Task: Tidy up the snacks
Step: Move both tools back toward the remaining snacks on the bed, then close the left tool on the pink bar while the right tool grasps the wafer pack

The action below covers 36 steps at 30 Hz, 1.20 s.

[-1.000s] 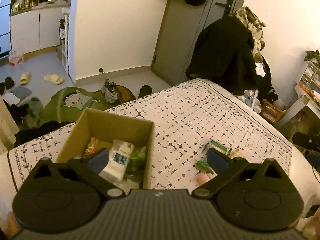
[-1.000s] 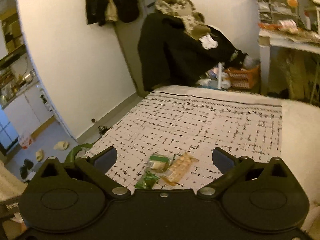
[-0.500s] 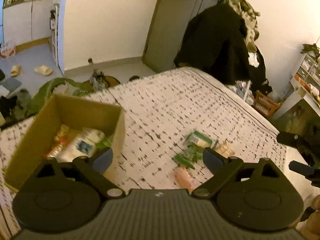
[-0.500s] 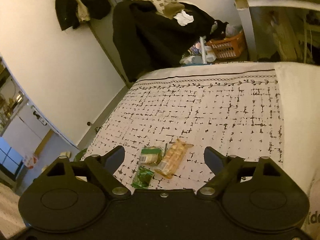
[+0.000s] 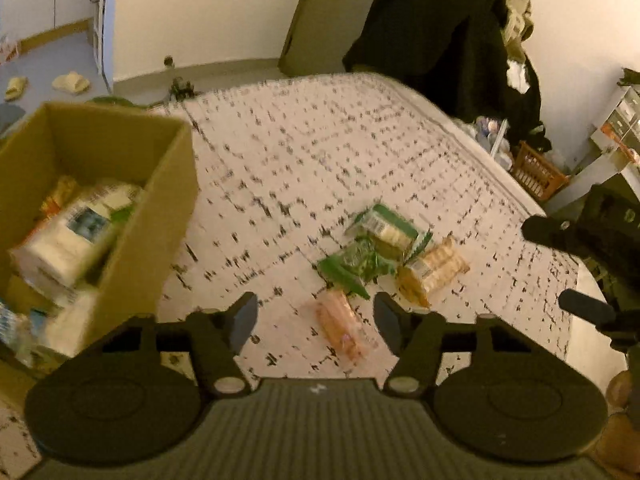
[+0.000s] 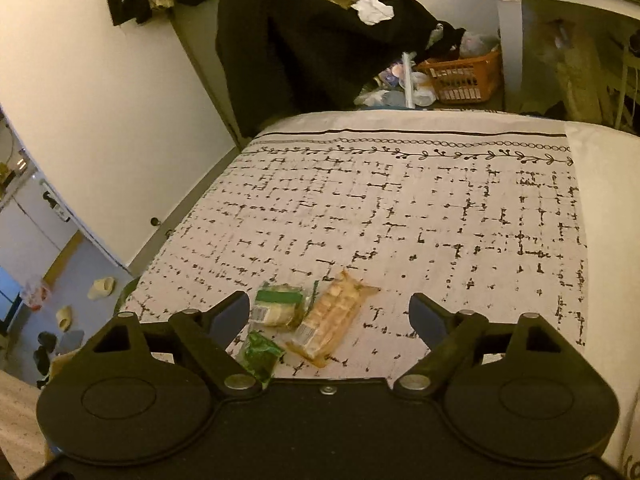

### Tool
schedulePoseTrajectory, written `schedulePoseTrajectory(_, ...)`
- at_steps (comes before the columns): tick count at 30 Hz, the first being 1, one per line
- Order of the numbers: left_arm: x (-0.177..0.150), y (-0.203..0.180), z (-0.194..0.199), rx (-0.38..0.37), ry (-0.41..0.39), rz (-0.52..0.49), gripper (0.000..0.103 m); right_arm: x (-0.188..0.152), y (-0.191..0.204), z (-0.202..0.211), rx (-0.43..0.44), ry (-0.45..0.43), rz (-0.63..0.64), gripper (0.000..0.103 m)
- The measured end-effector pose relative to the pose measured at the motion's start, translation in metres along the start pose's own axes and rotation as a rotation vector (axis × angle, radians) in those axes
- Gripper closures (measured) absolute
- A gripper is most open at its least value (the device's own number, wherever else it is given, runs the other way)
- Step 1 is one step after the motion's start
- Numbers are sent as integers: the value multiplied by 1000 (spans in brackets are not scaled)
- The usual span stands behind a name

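Four loose snack packets lie in a cluster on the bed (image 5: 320, 148), seen from the left wrist: a pink-orange packet (image 5: 343, 330) nearest, a green crinkled packet (image 5: 352, 266) behind it, a green-and-white packet (image 5: 386, 232) further back, a tan biscuit pack (image 5: 434, 270) to the right. Packets touch or overlap at their edges. Left tool (image 5: 316, 318) hangs over the pink-orange packet, which shows between the fingers; pads not pressing it. Its jaws have just been closing, now half spread. Cardboard box (image 5: 168, 208) stands at left on the bed, open-topped, already carrying several packets, blurred. Bare patterned cover runs between the box wall and the cluster, and well beyond toward the far bed edge. Right tool (image 5: 576, 268) enters from the right edge, apart from the cluster.

Right wrist view: right tool (image 6: 330, 316) spread wide, nothing gripped. Between its fingers sit the green-and-white packet (image 6: 278, 306) and biscuit pack (image 6: 332, 318); green crinkled packet (image 6: 260, 354) lies just beside the left finger (image 6: 226, 316). Wide open cover ahead and to the right, up to the bordered foot edge. Beyond it: dark clothing pile (image 6: 320, 40), orange basket (image 6: 464, 76).
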<state>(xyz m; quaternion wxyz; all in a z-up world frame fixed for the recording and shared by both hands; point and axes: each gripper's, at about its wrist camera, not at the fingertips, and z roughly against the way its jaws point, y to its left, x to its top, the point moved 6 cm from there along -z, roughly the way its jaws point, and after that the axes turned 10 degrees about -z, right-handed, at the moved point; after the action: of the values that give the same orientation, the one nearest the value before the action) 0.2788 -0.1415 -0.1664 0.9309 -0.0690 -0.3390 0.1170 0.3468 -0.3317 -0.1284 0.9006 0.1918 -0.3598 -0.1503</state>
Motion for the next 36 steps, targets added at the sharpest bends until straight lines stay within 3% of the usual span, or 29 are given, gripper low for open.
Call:
schedulePoseTrajectory(4, -6, -1, -20, -14, 42, 27, 50, 1, -10, -14, -25, 21, -29, 17)
schedulePoseTrajectory(14, -15, -14, -57, -3, 92, 38, 51, -16, -1, -44, -37, 75, 7, 17)
schedulePoseTrajectory(15, -15, -16, -59, 18, 94, 18, 54, -18, 2, -47, -41, 80, 17, 16)
schedulePoseTrajectory(17, -15, -16, -61, 77, 105, -13, 75, -23, 6, -54, -48, 88, 34, 16)
schedulePoseTrajectory(20, -13, -7, -61, 113, 104, 3, 84, -29, 11, -62, -53, 90, 48, 16)
schedulePoseTrajectory(28, 2, 15, -60, 134, 85, 21, 84, -41, 15, -84, -139, 24, 108, 16)
schedulePoseTrajectory(36, 9, 28, -60, 135, 91, 23, 84, -50, 16, -103, -209, 14, 144, 15)
